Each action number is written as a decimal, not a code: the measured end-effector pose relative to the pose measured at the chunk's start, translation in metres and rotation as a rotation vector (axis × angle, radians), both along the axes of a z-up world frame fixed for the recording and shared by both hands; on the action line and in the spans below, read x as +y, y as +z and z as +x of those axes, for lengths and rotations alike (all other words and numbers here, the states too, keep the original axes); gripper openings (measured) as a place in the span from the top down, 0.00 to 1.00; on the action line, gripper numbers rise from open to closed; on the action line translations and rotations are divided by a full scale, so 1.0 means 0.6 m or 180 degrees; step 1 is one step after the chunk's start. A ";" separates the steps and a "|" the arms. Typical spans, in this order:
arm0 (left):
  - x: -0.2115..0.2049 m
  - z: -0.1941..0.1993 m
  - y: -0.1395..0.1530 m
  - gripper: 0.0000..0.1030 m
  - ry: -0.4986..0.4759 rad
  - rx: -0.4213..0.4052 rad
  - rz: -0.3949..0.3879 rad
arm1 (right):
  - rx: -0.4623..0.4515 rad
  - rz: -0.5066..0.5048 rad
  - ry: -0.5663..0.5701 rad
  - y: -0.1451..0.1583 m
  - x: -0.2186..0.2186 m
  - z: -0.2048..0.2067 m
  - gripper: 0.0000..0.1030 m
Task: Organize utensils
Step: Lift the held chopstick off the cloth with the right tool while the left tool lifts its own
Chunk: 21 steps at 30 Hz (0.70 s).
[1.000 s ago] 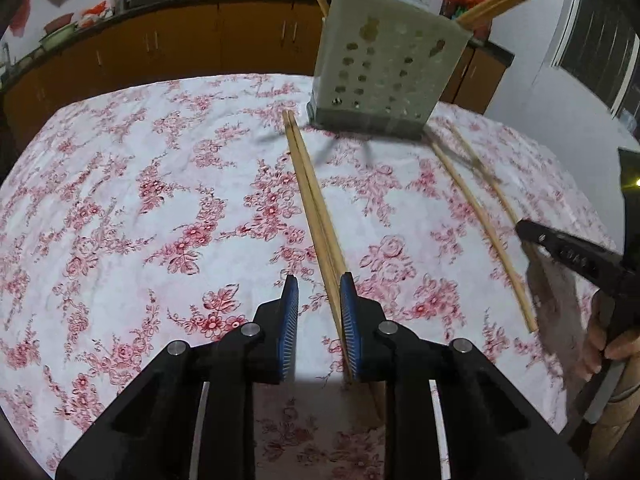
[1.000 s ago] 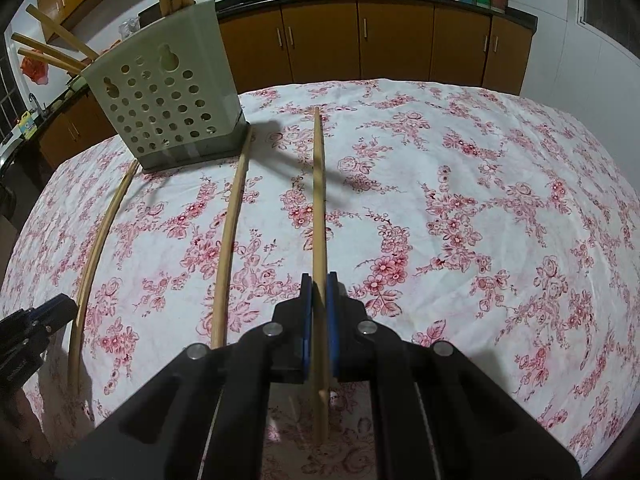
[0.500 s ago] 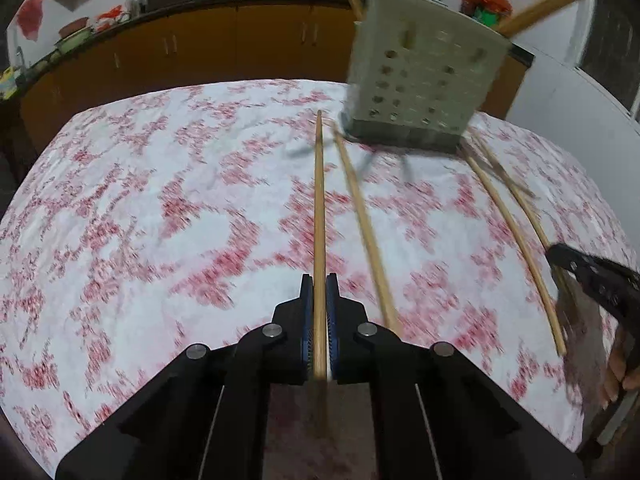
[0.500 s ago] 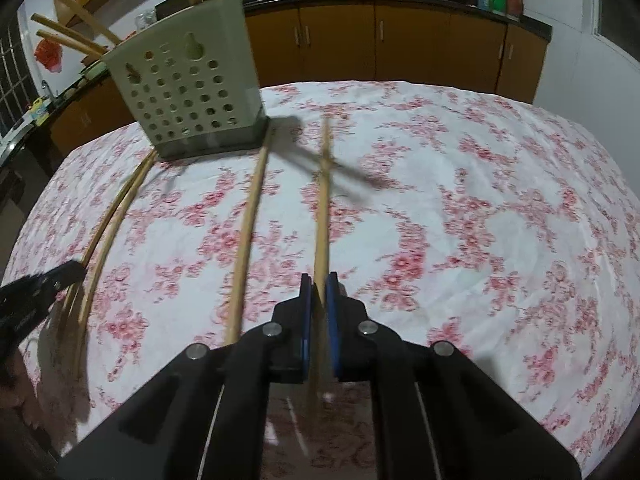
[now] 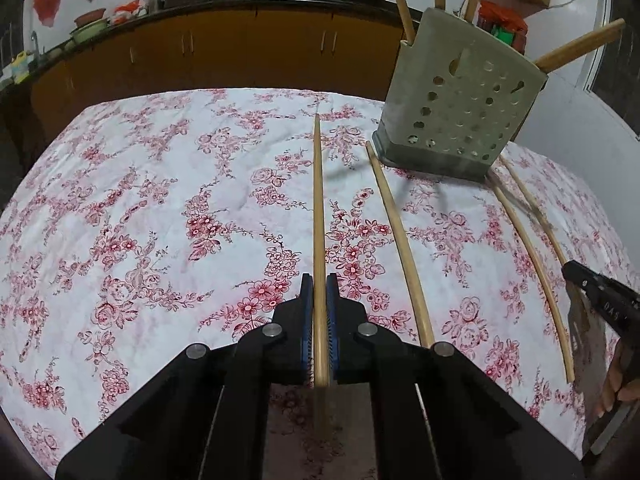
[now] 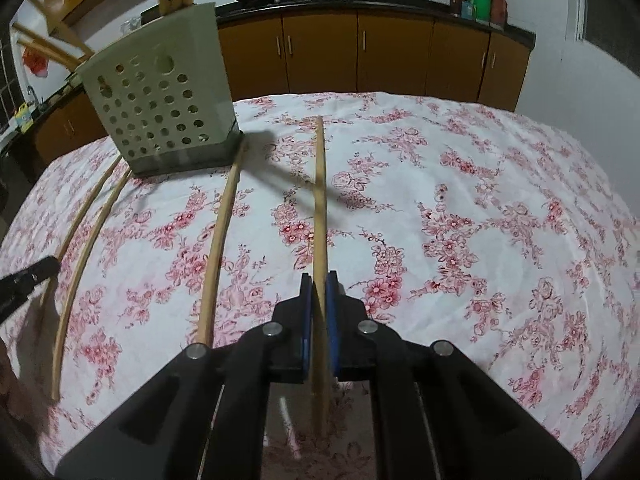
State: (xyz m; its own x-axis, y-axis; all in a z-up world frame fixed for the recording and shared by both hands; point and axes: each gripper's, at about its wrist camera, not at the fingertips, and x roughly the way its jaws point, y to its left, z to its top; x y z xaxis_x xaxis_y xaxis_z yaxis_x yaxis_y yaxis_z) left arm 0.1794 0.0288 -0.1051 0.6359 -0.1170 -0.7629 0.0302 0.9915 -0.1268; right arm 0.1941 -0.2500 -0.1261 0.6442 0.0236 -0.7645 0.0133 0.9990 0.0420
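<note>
Lengthwise, each of my two grippers clamps one chopstick, the long axis running straight ahead from the pads and away from me. My left gripper (image 5: 319,300) is clenched on the left-held chopstick (image 5: 318,216), a slim, pale, round wooden rod whose far tip points past the fingers toward the cabinets (image 5: 224,56); its near end juts back under the jaws. My right gripper (image 6: 319,300) is likewise clenched on the right-held chopstick (image 6: 320,200), same material, tip directed ahead and beyond the fingertips. The utensil holder (image 5: 456,108), a grey-green plastic box with tapering walls pierced by round holes, stands ahead and right of my left fingers, ahead and left of my right ones (image 6: 160,108); wooden sticks rise from its top. The tablecloth (image 5: 140,220) is white fabric printed with red flowers. Right of my left fingers lies a loose chopstick (image 5: 396,240), its far end near the holder's base; farther right, two more chopsticks (image 5: 528,252) lie just beside each other. The left view alone shows my right hand (image 5: 616,384) at its edge; the right view alone shows the open cloth to the right of my right fingers, and the left gripper's black tip (image 6: 28,276) at its left margin.
</note>
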 end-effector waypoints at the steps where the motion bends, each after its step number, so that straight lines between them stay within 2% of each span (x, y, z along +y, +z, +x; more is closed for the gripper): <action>1: 0.001 -0.001 0.000 0.92 0.0002 0.0000 -0.0020 | -0.0003 -0.0007 0.0000 0.000 0.000 -0.001 0.91; 9: 0.006 -0.003 0.000 0.92 0.0024 0.0002 -0.0156 | -0.0005 -0.0030 -0.0018 -0.002 0.002 -0.006 0.91; 21: 0.007 -0.004 0.001 0.92 0.0031 0.0002 -0.0152 | -0.0004 0.0063 -0.0008 0.000 -0.007 -0.006 0.91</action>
